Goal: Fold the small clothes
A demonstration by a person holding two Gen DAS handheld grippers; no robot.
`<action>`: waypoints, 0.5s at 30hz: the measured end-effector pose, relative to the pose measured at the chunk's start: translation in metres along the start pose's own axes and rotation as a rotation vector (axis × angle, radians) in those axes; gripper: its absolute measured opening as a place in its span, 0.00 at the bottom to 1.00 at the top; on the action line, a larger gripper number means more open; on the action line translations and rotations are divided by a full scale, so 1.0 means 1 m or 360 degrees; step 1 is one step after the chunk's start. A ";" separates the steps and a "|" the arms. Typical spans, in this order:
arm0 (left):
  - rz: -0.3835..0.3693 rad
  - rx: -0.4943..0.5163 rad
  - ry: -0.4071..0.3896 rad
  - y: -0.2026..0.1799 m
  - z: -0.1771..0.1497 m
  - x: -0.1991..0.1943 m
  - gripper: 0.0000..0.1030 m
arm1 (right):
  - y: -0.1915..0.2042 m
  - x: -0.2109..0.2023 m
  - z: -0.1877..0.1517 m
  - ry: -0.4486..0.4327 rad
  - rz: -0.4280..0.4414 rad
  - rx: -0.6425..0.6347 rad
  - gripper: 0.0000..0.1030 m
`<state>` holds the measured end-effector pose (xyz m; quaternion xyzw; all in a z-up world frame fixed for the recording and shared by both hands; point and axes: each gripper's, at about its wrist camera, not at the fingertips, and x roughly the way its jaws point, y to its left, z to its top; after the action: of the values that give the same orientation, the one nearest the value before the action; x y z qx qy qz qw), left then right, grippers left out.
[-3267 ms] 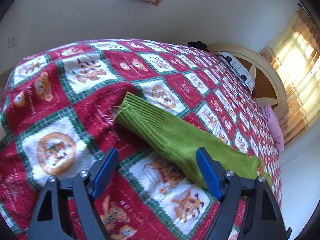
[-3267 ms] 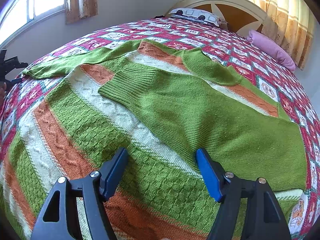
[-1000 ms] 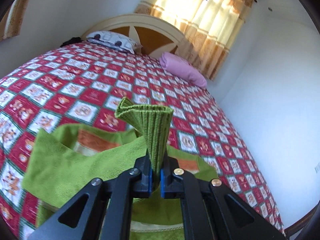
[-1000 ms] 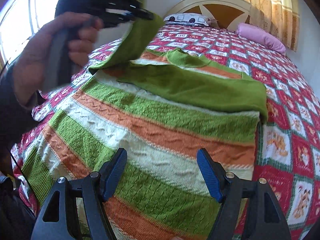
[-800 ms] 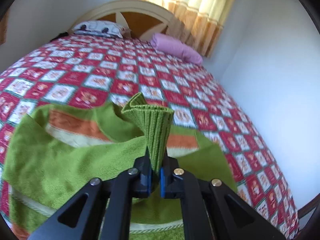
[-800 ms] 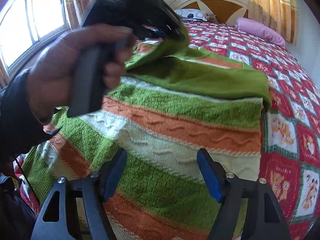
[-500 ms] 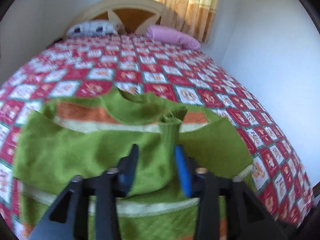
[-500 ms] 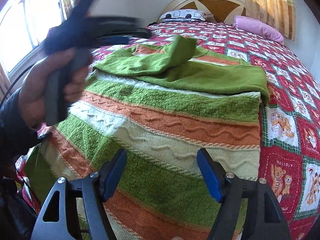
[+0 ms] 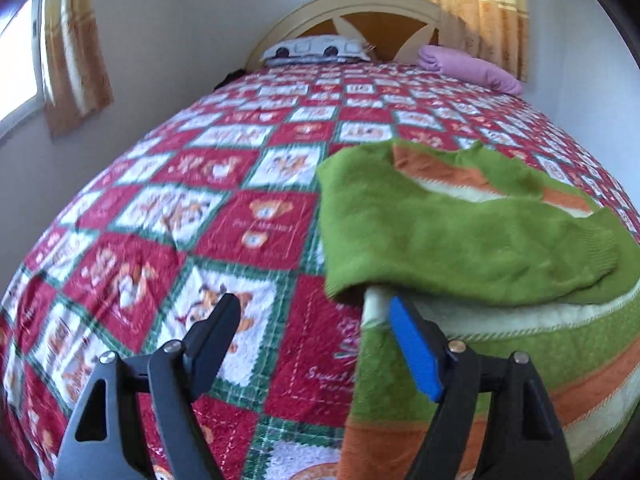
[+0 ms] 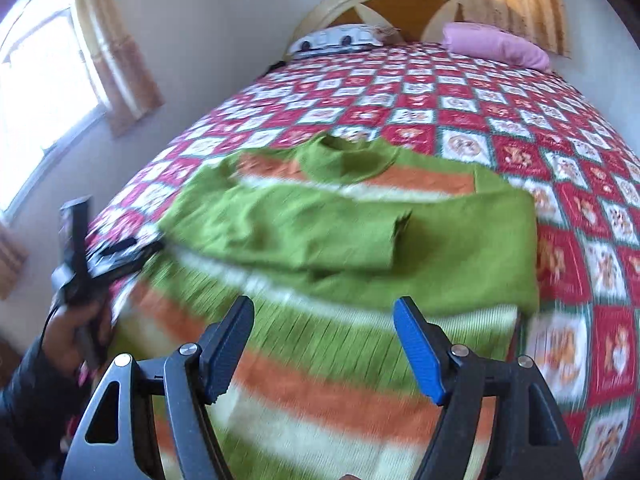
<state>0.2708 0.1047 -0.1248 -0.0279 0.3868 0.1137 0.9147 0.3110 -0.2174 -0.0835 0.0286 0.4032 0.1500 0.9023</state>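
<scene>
- Here we are looking along two hand-held grippers over a bed covered with a red, white and green patchwork quilt.
- A knitted sweater with green, orange and cream stripes is lying flat on the quilt, neckline toward the headboard.
- Both plain green sleeves are lying across the chest: the left sleeve is resting over the right sleeve, its ribbed cuff ending near the middle.
- Our left gripper is opening, its jaws spreading with nothing between them; it is hovering over the quilt just beside the sweater's left edge.
- In the right wrist view, a hand in a dark sleeve is holding that left tool at the sweater's side.
- Our right gripper is hanging spread wide over the lower striped body, pinching nothing.
- We are judging the sleeve folds as done.
- What is left, as far as we can tell, is folding the body, most likely bringing the hem up toward the collar, then tidying the bundle.
- The hem itself is lying out of view beneath the grippers.
</scene>
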 end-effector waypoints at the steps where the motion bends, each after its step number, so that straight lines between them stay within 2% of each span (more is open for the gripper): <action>1: -0.0031 -0.0015 0.0037 0.001 -0.002 0.004 0.78 | -0.004 0.013 0.009 0.0012 -0.0057 0.0012 0.71; 2: -0.0060 -0.0025 0.0054 -0.001 -0.002 0.007 0.80 | -0.008 0.024 0.015 0.0034 -0.0103 0.0039 0.69; 4: -0.0099 -0.0083 0.0100 0.004 -0.005 0.013 0.94 | -0.016 0.043 0.023 0.0072 -0.0142 0.0083 0.61; 6: -0.0101 -0.0162 0.0141 0.010 -0.009 0.020 0.94 | -0.023 0.061 0.028 0.0118 -0.0138 0.0125 0.46; 7: -0.0122 -0.0184 0.0144 0.013 -0.010 0.021 0.95 | -0.024 0.070 0.028 0.0141 -0.0128 0.0135 0.29; 8: -0.0130 -0.0190 0.0141 0.013 -0.011 0.020 0.95 | -0.022 0.075 0.028 0.0153 -0.0131 0.0113 0.19; 10: -0.0115 -0.0179 0.0138 0.011 -0.013 0.018 0.95 | -0.014 0.073 0.028 0.0102 -0.0173 0.0038 0.09; 15: -0.0127 -0.0190 0.0139 0.013 -0.012 0.020 0.96 | -0.007 0.039 0.031 -0.0052 -0.0234 -0.0061 0.05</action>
<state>0.2727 0.1191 -0.1474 -0.1026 0.4176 0.0986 0.8974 0.3601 -0.2106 -0.0920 -0.0159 0.3865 0.0906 0.9177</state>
